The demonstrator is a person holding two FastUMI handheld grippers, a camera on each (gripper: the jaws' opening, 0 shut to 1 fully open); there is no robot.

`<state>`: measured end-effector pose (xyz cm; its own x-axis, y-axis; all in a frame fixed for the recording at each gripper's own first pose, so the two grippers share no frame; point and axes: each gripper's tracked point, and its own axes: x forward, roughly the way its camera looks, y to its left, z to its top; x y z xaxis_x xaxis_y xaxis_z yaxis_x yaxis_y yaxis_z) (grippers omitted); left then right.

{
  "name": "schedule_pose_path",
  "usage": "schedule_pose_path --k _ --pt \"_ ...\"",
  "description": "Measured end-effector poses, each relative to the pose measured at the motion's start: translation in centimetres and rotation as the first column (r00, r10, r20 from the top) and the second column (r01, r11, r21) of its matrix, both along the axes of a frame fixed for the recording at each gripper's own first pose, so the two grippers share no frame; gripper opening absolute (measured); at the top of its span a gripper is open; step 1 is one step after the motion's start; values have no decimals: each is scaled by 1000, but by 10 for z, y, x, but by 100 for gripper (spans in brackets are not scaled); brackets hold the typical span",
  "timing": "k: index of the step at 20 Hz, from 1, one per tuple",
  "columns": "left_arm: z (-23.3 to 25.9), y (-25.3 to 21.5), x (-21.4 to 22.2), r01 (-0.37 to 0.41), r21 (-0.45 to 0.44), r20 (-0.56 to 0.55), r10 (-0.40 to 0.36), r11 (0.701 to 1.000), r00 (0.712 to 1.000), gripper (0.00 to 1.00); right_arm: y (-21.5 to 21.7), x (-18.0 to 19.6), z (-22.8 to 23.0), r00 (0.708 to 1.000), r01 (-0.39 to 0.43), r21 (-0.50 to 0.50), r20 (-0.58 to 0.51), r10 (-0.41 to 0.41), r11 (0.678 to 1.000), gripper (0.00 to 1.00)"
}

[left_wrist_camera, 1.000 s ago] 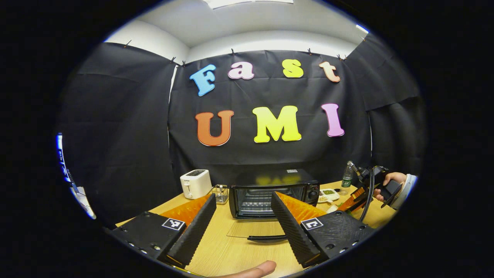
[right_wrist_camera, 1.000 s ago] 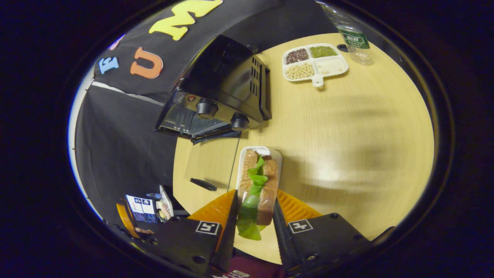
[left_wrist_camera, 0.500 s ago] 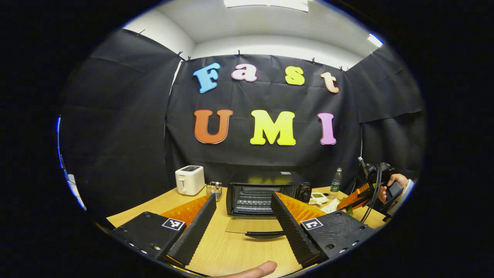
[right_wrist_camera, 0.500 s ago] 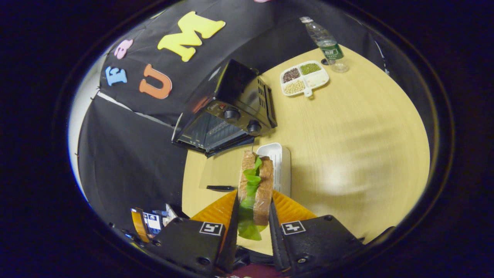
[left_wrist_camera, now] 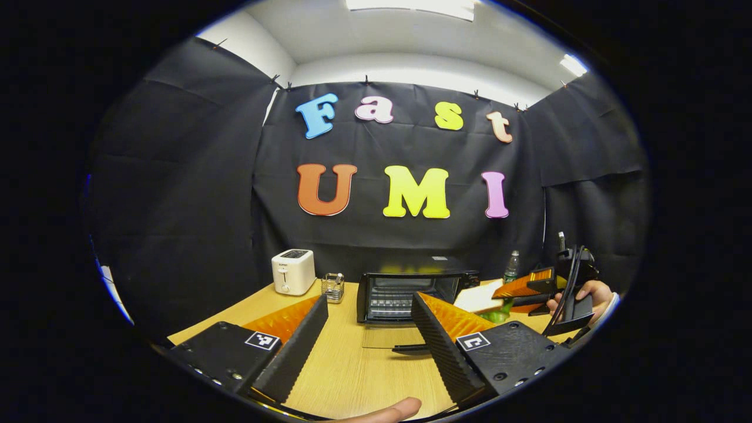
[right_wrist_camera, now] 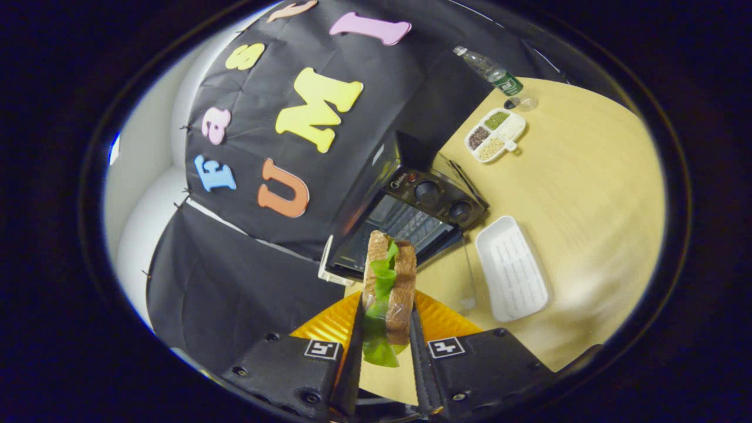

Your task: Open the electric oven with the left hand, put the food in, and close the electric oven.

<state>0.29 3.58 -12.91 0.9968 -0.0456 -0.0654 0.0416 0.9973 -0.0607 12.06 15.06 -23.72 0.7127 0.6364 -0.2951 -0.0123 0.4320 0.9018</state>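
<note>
The black electric oven [left_wrist_camera: 405, 288] stands at the back of the wooden table with its glass door [left_wrist_camera: 388, 338] folded down flat, handle toward me. My left gripper [left_wrist_camera: 367, 329] is open and holds nothing, some way in front of that door. My right gripper [right_wrist_camera: 385, 308] is shut on a brown-bread sandwich with green lettuce [right_wrist_camera: 388, 276], held in the air in front of the oven [right_wrist_camera: 411, 214], whose mouth gapes. In the left gripper view the right gripper [left_wrist_camera: 526, 288] and the hand [left_wrist_camera: 578, 294] holding it hover just right of the oven.
An empty white tray [right_wrist_camera: 511, 267] lies on the table [right_wrist_camera: 587, 194] right of the oven door. A divided dish of beans [right_wrist_camera: 494, 134] and a water bottle [right_wrist_camera: 490, 71] stand behind it. A white toaster [left_wrist_camera: 292, 271] and a small glass rack [left_wrist_camera: 333, 286] sit left of the oven.
My right gripper lifted the sandwich off the white tray and swung it toward the oven's front. The left gripper drew back slightly from the lowered door, staying open.
</note>
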Motion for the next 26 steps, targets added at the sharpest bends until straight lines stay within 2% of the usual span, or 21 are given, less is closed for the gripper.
schedule_pose_path --k 3,5,9,11,13,16,17,18,21,24,26 --pt "-3 8 5 10 15 -12 -10 1000 1000 94 41 29 -12 998 66 76 -17 -65 995 41" --pt "-9 13 8 14 22 -21 -13 1000 1000 94 61 55 -23 990 138 140 -44 -133 981 41" --pt "-31 28 17 15 76 -59 -11 997 998 94 86 116 -48 949 314 168 -46 -311 934 41" --pt "-45 41 22 3 112 -85 6 994 996 94 100 141 -45 934 352 179 -4 -358 919 41" --pt "-55 57 30 -30 136 -102 44 990 994 94 112 165 -46 925 365 145 52 -376 920 41" --pt "-65 63 34 -35 73 -131 45 997 990 95 128 191 -61 916 385 66 96 -390 920 41" --pt "-68 66 37 -36 48 -138 42 998 989 95 129 198 -66 910 397 44 108 -399 917 31" --pt "-71 68 39 -37 29 -146 41 999 988 95 128 204 -70 905 411 29 113 -411 911 42" --pt "-82 76 42 -54 8 -179 54 999 982 95 130 216 -82 904 413 -19 127 -407 911 42" --pt "-83 72 40 -48 -3 -188 46 999 981 94 133 217 -82 908 407 -65 143 -395 911 48" --pt "-80 70 39 -40 -3 -173 39 999 984 94 132 219 -86 913 395 -136 166 -372 908 52"
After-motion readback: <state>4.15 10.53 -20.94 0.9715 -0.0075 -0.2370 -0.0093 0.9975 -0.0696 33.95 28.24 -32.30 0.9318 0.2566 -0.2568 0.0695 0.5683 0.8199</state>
